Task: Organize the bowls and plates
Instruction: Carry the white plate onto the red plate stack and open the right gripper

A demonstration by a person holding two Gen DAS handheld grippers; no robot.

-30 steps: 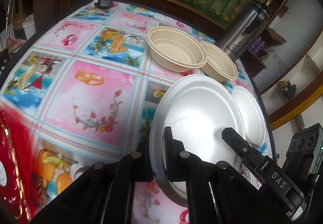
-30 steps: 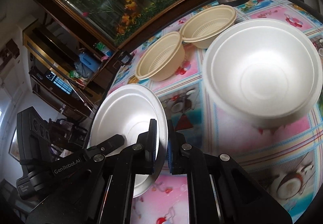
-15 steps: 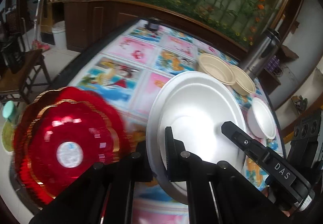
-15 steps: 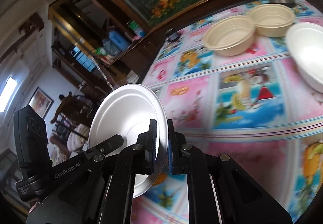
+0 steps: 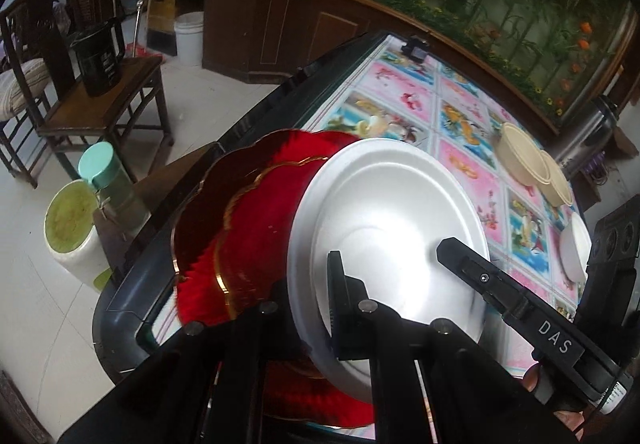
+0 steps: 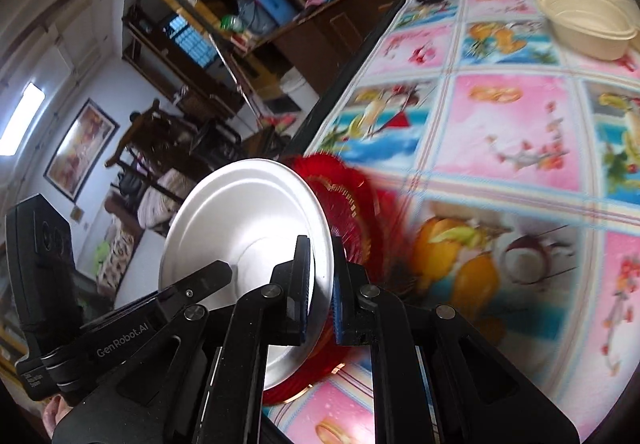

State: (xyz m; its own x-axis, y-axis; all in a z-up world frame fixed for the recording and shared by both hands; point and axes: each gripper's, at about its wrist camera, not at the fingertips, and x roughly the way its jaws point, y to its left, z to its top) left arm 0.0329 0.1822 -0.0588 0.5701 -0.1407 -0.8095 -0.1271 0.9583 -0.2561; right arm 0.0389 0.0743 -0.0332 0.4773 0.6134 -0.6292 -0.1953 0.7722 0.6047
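A white foam plate [image 5: 384, 228] hangs tilted above a stack of red, gold-rimmed plates [image 5: 248, 236] at the table's near corner. My left gripper [image 5: 310, 284] is shut on its left rim, and my right gripper [image 6: 322, 272] is shut on the opposite rim of the same white plate [image 6: 240, 219]. In the right wrist view the red plates [image 6: 360, 203] show blurred just behind it. Two beige bowls [image 5: 520, 159] sit side by side far across the flowered tablecloth. A white bowl [image 5: 574, 252] stands at the right edge.
A steel thermos [image 5: 592, 131] stands behind the beige bowls. The table's dark edge [image 5: 168, 256] runs close by the red plates. Beyond it stand a green-capped bottle [image 5: 108, 179], a white container [image 5: 76, 232] and a wooden chair [image 5: 104, 107] bearing a dark jug.
Both grippers carried the white plate across the table, away from the bowls, to the corner above the red plates. The bowls now lie far off; the grips stayed shut.
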